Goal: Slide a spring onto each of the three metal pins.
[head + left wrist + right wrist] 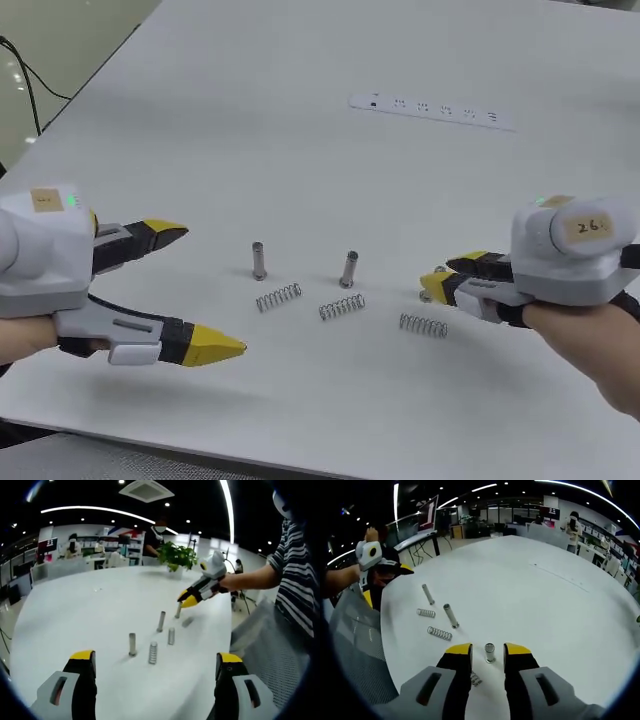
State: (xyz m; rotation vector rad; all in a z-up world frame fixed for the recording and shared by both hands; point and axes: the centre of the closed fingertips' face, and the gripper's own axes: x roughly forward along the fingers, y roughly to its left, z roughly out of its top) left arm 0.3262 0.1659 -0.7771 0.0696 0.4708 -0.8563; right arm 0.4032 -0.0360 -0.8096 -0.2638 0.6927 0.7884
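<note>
Two metal pins [259, 260] [349, 269] stand upright on the white table [300, 150]. Three springs [278, 297] [342, 306] [423, 325] lie flat just in front of them. The third pin [490, 652] stands between the yellow tips of my right gripper [488, 652], which is narrowly open with small gaps on both sides of the pin. In the head view the right gripper [432, 285] is low over the table on the right. My left gripper [195, 290] hangs wide open and empty, left of the pins, and looks along their row [132, 644].
A white power strip [430, 110] lies far back on the table. The table's front edge [250, 455] runs close below the grippers. A person in a striped shirt [295, 580] holds the right gripper. Other people and desks are far behind.
</note>
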